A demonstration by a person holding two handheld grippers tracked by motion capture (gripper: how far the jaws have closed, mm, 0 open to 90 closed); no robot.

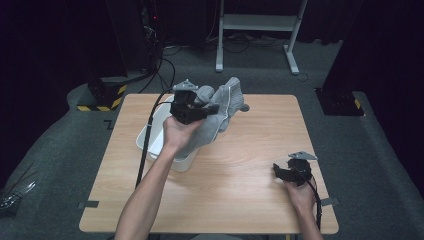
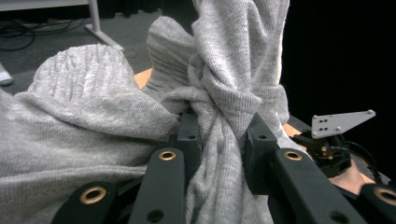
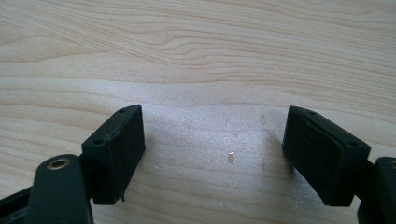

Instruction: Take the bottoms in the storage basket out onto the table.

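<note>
High view: left hand-held gripper (image 1: 212, 111) clamps sweater (image 1: 227, 102) (grey).

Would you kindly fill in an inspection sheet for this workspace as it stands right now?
Surface: light wooden table, bare around the right hand-held gripper.
Job's things: grey knitted garment lifted above the table, hanging partly over a white bin on the left part of the table.
Clutter: nothing seen on the table.
Grippers: left hand-held gripper clamped on a bunched fold of the garment; right hand-held gripper open over bare wood, nothing between its jaws.
Cables: black cable trails from the left hand-held gripper; loose cables on the floor behind.
Surroundings: grey carpet, white frame legs, dark curtains, yellow-black striped base.
</note>
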